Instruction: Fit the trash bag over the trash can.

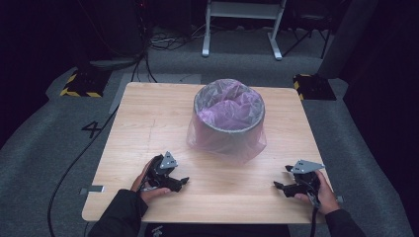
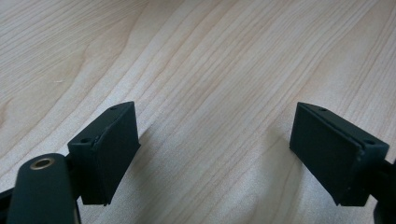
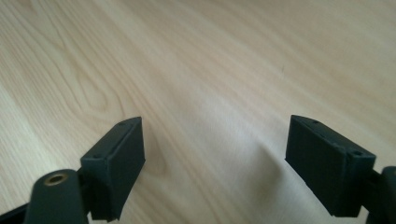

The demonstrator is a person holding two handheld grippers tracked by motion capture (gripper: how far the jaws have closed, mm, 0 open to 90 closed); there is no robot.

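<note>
Evidently poised to start, the left gripper and right gripper rest on the table, jaws wide and empty, flanking the bag-lined bin.

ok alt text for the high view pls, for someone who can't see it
A person holds open tongs in each hand, left tongs and right tongs, low over a wooden table. Beyond them stands a round bin lined with a pink plastic bag.
</note>
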